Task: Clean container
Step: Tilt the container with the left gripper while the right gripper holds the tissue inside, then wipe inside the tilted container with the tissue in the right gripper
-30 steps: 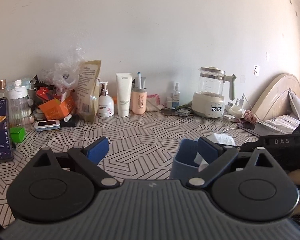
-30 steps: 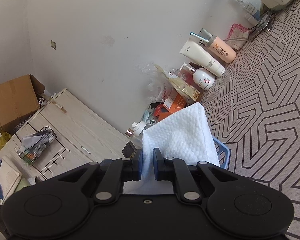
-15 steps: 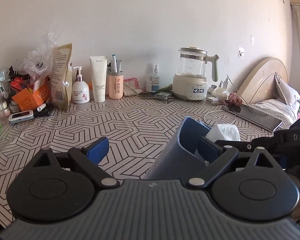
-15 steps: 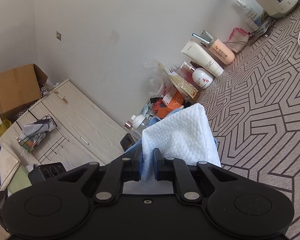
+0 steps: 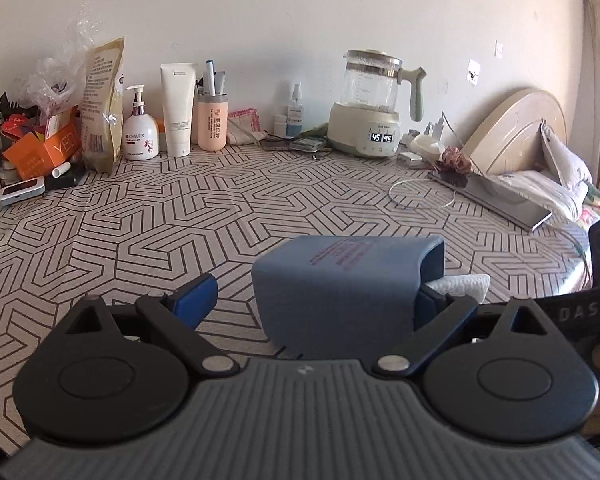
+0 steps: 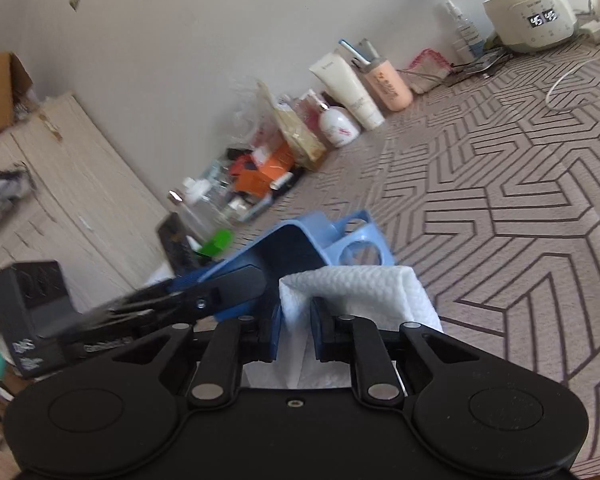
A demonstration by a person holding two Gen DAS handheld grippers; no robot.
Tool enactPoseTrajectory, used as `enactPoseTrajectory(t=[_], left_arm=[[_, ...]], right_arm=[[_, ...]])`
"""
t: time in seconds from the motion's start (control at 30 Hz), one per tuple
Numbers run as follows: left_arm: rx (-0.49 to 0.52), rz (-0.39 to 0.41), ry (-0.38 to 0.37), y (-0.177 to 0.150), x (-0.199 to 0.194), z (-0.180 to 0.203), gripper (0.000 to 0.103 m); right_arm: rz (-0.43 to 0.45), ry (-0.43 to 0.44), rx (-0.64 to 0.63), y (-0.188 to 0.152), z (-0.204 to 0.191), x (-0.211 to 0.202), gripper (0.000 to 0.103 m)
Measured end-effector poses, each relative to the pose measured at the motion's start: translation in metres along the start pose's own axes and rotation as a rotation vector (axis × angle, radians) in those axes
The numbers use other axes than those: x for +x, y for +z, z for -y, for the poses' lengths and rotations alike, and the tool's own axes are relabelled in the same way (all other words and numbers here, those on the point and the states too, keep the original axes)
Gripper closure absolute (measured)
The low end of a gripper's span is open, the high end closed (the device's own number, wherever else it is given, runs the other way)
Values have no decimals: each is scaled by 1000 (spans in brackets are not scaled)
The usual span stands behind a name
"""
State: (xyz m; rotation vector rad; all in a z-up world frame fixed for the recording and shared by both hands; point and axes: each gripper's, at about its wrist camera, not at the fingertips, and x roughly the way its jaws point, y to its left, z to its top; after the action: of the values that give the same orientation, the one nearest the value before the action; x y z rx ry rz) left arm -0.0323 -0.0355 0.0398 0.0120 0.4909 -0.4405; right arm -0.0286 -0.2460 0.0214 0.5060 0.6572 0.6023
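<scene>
Above the patterned desk (image 5: pixel 188 216), the blue container (image 5: pixel 340 280) sits tipped on its side between the spread fingers of the left gripper (image 5: pixel 312 300), its mouth facing toward the person's right. That gripper's fingers stand wide; the right-hand finger seems to reach into the container's mouth and the left-hand one stands clear of its wall, so I cannot tell whether the container is truly clamped or only hooked. In the right wrist view the container (image 6: pixel 300 244) lies just ahead and a little left of the right gripper (image 6: pixel 296 320), open end toward it. The right gripper's fingers are narrow, pinching a folded white paper towel (image 6: pixel 352 288) whose free edge droops forward at the container's mouth.

What matters for the coming move is that the container's long axis runs roughly across the left gripper's view and points at the towel, so a wipe would likely go straight in along that axis (the right hand is the nearer one to the opening). The towel (image 5: pixel 460 285) shows just outside the rim.
</scene>
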Motion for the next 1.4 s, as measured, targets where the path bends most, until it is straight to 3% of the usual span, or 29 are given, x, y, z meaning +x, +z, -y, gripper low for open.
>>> enactPoseTrajectory(t=[0.13, 0.3, 0.63, 0.73, 1.07, 1.4], left_arm=[[29, -17, -7, -2, 5, 6, 6], [49, -31, -11, -4, 7, 9, 6], [14, -36, -11, -3, 8, 11, 6], [14, -19, -31, -1, 4, 16, 6], [142, 54, -6, 21, -2, 28, 6], [-7, -4, -65, 26, 33, 4, 6]], right_arm=[[-16, -55, -21, -5, 1, 8, 80], [10, -54, -36, -5, 5, 0, 69], [73, -76, -52, -11, 8, -29, 68], [97, -128, -97, -12, 7, -34, 68], [96, -213, -208, -14, -3, -15, 68], [63, -233, -207, -1, -2, 1, 68]])
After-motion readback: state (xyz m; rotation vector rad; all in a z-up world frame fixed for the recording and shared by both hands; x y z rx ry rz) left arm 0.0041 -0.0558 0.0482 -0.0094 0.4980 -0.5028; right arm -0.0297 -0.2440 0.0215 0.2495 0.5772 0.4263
